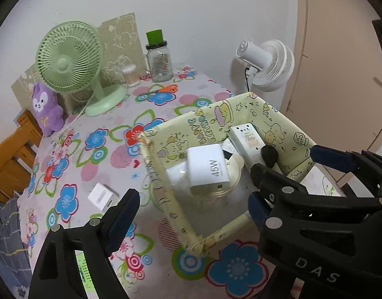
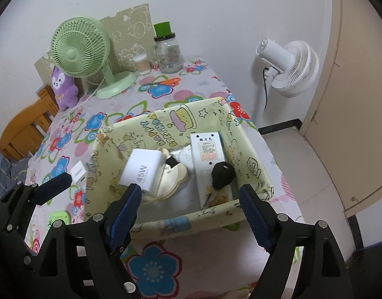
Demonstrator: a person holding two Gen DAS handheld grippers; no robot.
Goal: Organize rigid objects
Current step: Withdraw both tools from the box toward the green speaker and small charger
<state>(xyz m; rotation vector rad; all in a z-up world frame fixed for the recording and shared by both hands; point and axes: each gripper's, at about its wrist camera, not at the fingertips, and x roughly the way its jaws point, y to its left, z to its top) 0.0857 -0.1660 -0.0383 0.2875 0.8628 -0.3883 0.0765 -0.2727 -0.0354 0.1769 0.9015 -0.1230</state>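
Box (image 2: 166, 220) holding charger (image 2: 138, 169), remote, key; both tools, left tool (image 1: 193, 214) and right tool (image 2: 188, 214), open and empty; next, approach small white plug (image 1: 102, 195) squarely on worktop (image 1: 111, 159).

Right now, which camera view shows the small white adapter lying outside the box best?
The left wrist view shows the small white adapter best: it lies whole on the flowered tablecloth, left of the box, with its printed face visible. In the right wrist view, the adapter is smaller, and a finger of the left gripper partly covers it.
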